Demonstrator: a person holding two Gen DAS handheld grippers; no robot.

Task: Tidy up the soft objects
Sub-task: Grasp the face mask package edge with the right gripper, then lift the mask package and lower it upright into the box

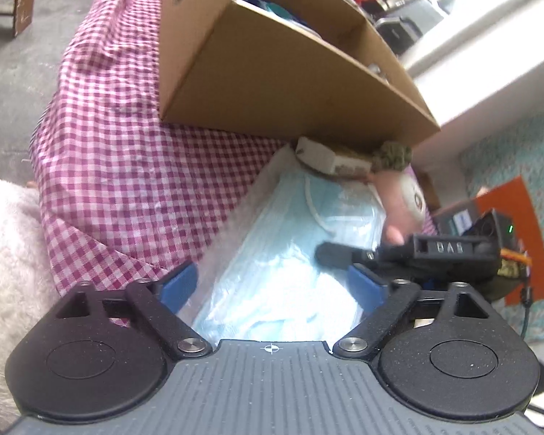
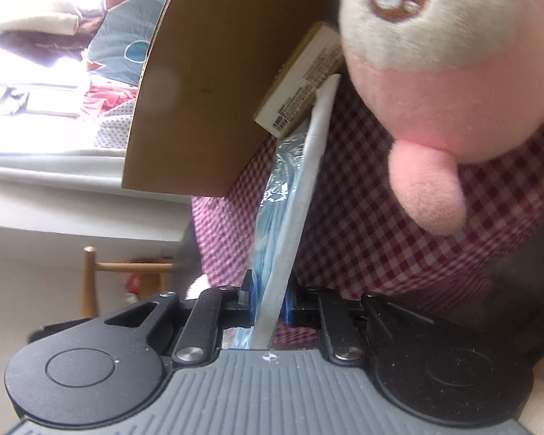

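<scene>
A clear plastic pack of light blue face masks [image 1: 290, 253] lies on the red-checked cloth [image 1: 127, 163]. My left gripper [image 1: 272, 284] stands open, its blue pads on either side of the pack's near end and apart from it. From the right, a black finger [image 1: 335, 253] of my right gripper reaches onto the pack's edge. In the right wrist view my right gripper [image 2: 268, 302] is shut on the mask pack [image 2: 279, 217], seen edge-on. A pink and white plush toy [image 2: 435, 72] sits just right of the pack, and also shows behind it [image 1: 406, 199].
An open cardboard box [image 1: 272, 83] with things inside stands on the cloth beyond the pack. A small printed carton [image 1: 322, 157] and a green fuzzy item [image 1: 391, 156] are wedged at its base. White fluffy fabric [image 1: 7, 246] lies at the left. A wooden chair [image 2: 90, 279] stands beyond the cloth's edge.
</scene>
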